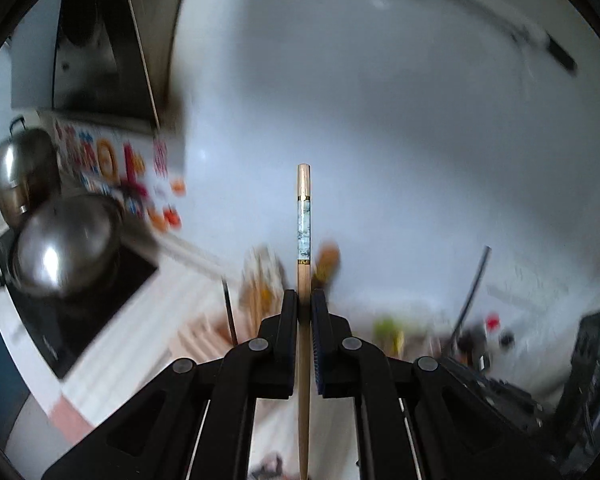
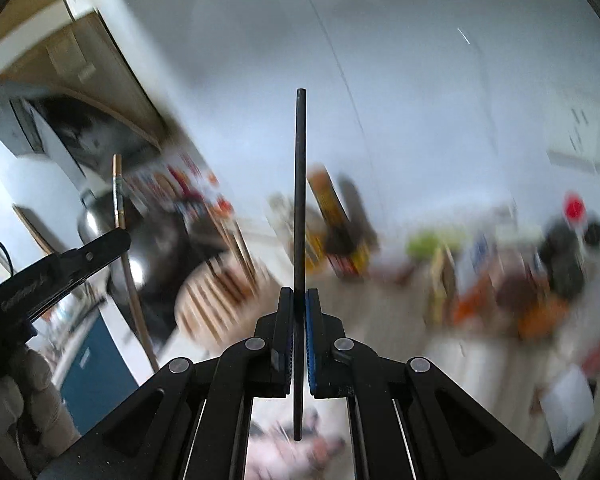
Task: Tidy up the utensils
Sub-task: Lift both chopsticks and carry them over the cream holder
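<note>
My left gripper [image 1: 304, 296] is shut on a wooden chopstick [image 1: 303, 224] with a pale blue patterned band and gold rings; it stands upright between the pads, raised against a white wall. My right gripper [image 2: 299, 294] is shut on a thin black chopstick [image 2: 300, 184], also upright, its lower end hanging below the jaws. In the right wrist view the left gripper [image 2: 116, 240] and its wooden chopstick [image 2: 118, 192] show at the left. A round holder with several wooden utensils [image 2: 216, 300] sits blurred on the counter below.
Two steel pots [image 1: 60, 248] stand on a black cooktop [image 1: 100, 304] at the left, below a range hood [image 1: 100, 40]. Blurred clutter of bottles and packets [image 2: 520, 280] covers the white counter at the right. A gloved hand [image 2: 28, 392] holds the left tool.
</note>
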The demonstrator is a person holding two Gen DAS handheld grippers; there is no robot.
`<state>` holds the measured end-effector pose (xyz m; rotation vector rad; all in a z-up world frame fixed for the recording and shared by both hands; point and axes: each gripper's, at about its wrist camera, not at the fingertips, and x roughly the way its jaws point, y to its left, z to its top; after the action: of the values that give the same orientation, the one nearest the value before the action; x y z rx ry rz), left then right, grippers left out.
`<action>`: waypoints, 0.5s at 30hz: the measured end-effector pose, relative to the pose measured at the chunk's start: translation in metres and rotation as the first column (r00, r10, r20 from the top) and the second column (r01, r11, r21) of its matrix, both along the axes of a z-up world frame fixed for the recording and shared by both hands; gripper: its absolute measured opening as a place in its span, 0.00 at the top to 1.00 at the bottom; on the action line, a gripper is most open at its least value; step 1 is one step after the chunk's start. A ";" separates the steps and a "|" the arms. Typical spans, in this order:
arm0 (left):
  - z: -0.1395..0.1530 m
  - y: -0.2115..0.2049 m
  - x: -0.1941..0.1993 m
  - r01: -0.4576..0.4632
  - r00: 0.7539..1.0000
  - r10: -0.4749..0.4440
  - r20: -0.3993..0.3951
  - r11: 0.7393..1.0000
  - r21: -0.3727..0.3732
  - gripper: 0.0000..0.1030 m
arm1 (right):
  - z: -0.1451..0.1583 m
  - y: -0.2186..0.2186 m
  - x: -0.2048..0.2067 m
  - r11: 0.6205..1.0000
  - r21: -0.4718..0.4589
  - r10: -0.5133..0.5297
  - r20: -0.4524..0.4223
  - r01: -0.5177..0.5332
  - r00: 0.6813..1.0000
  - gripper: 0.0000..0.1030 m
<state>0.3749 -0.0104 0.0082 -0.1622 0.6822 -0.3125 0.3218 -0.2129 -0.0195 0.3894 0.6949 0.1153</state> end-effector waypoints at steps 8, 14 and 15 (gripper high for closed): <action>0.004 0.026 0.084 -0.115 0.993 0.116 0.016 0.992 -0.043 0.96 | 0.017 0.018 0.077 0.999 0.036 -0.020 0.071 0.018 0.997 0.95; -0.041 0.034 0.115 -0.165 0.985 0.160 -0.059 0.982 -0.096 0.96 | -0.005 0.028 0.107 0.999 0.042 -0.032 0.064 0.029 0.997 0.95; -0.045 0.033 0.116 -0.167 0.985 0.161 -0.069 0.981 -0.099 0.96 | -0.010 0.030 0.111 0.999 0.046 -0.031 0.060 0.028 0.998 0.95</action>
<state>0.4910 0.0227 -0.0369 -0.3276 0.7083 -0.1852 0.4328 -0.1833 -0.0296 0.4371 0.6274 0.1146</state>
